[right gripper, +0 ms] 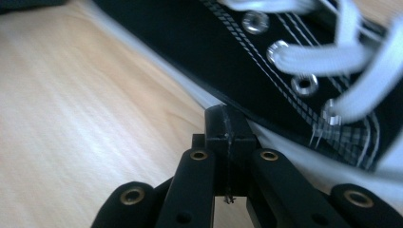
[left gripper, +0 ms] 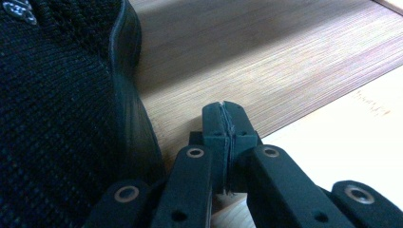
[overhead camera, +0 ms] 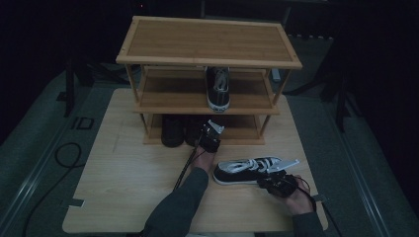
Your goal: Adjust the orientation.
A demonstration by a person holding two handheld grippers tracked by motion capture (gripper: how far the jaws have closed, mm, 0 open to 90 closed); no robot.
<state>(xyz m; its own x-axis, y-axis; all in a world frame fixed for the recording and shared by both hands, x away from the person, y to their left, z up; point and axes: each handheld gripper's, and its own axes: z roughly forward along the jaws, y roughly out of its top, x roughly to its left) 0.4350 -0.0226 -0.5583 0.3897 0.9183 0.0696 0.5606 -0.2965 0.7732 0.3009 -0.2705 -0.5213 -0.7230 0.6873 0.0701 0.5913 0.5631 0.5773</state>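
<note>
A black sneaker with white laces and a white sole (overhead camera: 244, 171) lies on its side on the table, in front of a three-level wooden shoe rack (overhead camera: 207, 40). My right gripper (overhead camera: 271, 177) is at the sneaker's near right end. In the right gripper view its jaws (right gripper: 228, 124) are shut and empty, with their tips at the white sole edge (right gripper: 285, 152). My left gripper (overhead camera: 208, 134) is at the front of the bottom shelf. Its jaws (left gripper: 223, 119) are shut and empty, just right of a black knit shoe (left gripper: 57, 118) standing on that shelf (left gripper: 266, 61).
A matching black-and-white sneaker (overhead camera: 218, 88) stands on the middle shelf, toe toward me. Dark shoes (overhead camera: 172, 129) fill the left of the bottom shelf. The light wooden table (overhead camera: 128, 173) lies under the rack. Cables (overhead camera: 66, 155) lie on the floor at left.
</note>
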